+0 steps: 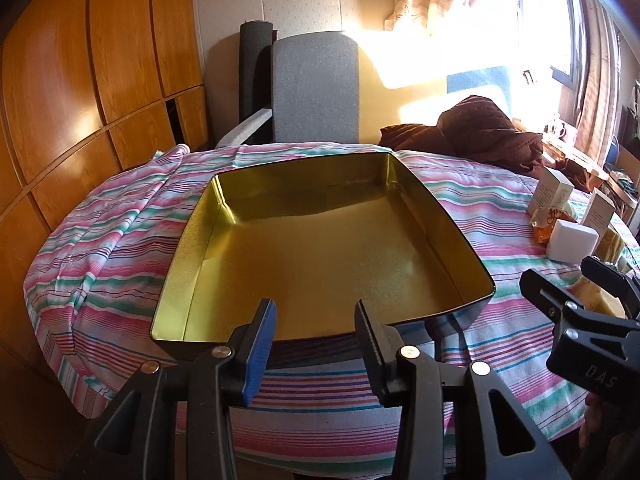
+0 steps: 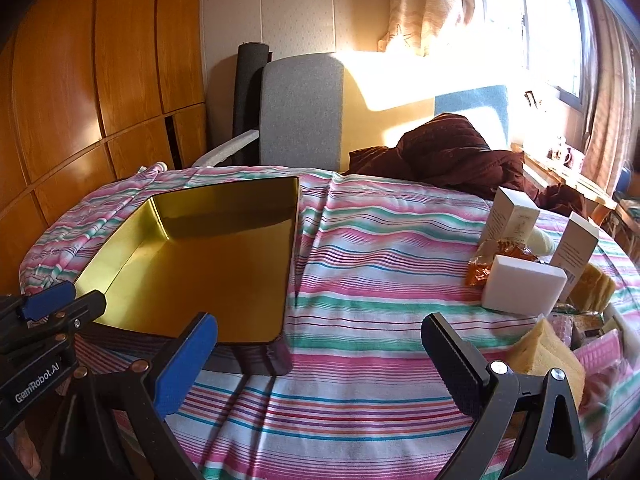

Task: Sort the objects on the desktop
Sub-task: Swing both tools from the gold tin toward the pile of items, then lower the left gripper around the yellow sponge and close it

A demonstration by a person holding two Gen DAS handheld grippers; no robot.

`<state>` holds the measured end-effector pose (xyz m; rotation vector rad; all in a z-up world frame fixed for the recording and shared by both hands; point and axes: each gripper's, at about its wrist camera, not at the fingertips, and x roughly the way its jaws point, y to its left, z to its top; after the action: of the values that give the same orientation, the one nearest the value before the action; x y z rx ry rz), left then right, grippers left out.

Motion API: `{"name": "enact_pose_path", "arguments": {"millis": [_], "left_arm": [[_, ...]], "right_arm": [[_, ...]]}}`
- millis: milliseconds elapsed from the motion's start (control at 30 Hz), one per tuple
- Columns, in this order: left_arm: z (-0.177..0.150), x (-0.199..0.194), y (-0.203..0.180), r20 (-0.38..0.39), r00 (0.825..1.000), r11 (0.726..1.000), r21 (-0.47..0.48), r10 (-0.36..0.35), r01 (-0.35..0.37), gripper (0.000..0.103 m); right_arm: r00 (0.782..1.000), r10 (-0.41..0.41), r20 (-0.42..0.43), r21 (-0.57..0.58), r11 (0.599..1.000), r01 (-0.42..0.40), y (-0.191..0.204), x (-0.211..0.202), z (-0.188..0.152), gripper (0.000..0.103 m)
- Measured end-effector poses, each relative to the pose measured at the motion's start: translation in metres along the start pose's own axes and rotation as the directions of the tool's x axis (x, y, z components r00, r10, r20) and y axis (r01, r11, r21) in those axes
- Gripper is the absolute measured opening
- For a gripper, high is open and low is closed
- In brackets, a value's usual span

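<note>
A: Tin (image 1: 320,248) sits open on striped cloth (image 1: 100,264), gold inside, nothing in it. Left gripper (image 1: 316,336) hangs over its near rim, jaws apart, holding nothing.

B: Right gripper (image 2: 320,360)?

A: Jaws wide apart, also holding nothing. It sits over bare cloth, tin to its left, clutter to its right. From the left camera it shows at the right edge.

B: Clutter?

A: White block (image 2: 524,286) nearest, touching an orange wrapper (image 2: 480,270) behind it. Two upright cartons (image 2: 512,216) further back, one either side of a pale roll I can't identify. Yellow sponge (image 2: 548,356) just beside the right jaw; a second sponge (image 2: 596,286) past the block. All well apart from the tin.

B: Beyond the table?

A: Grey chair (image 1: 316,88), brown bedding (image 1: 476,128), wooden panels (image 1: 80,80), sunlit window (image 1: 544,12).
</note>
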<state>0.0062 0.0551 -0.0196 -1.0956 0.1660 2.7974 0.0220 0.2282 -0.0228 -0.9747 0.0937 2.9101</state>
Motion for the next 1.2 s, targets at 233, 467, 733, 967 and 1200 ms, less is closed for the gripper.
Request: {"name": "enact_pose_path", "arguments": {"millis": [233,467,733,967,1200], "left_arm": [[-0.005,0.001,-0.037,0.000,0.998,0.993,0.107,-0.056,0.055,0.041],[-0.004,-0.001,-0.071,-0.002,0.993,0.976,0.187,-0.116,0.115,0.041],[-0.003,-0.004,-0.101,-0.006,0.986,0.955,0.248,-0.169,0.165,0.041],[-0.003,0.002,-0.134,-0.047,0.966,0.918,0.304,-0.254,0.255,0.041],[-0.012,0.013,-0.184,-0.128,0.922,0.839,0.384,-0.366,0.386,0.042]], "right_arm": [[0.999,-0.038,0.014,0.078,0.996,0.036,-0.046,-0.009,-0.009,0.103],[0.986,-0.157,0.052,0.120,0.981,0.150,-0.094,-0.027,-0.017,0.103],[0.965,-0.250,0.085,0.192,0.954,0.230,-0.146,-0.054,-0.027,0.103],[0.967,-0.238,0.092,0.309,0.930,0.200,-0.197,-0.073,-0.032,0.103],[0.968,-0.235,0.086,0.432,0.885,0.176,-0.237,-0.083,-0.039,0.103]]}}
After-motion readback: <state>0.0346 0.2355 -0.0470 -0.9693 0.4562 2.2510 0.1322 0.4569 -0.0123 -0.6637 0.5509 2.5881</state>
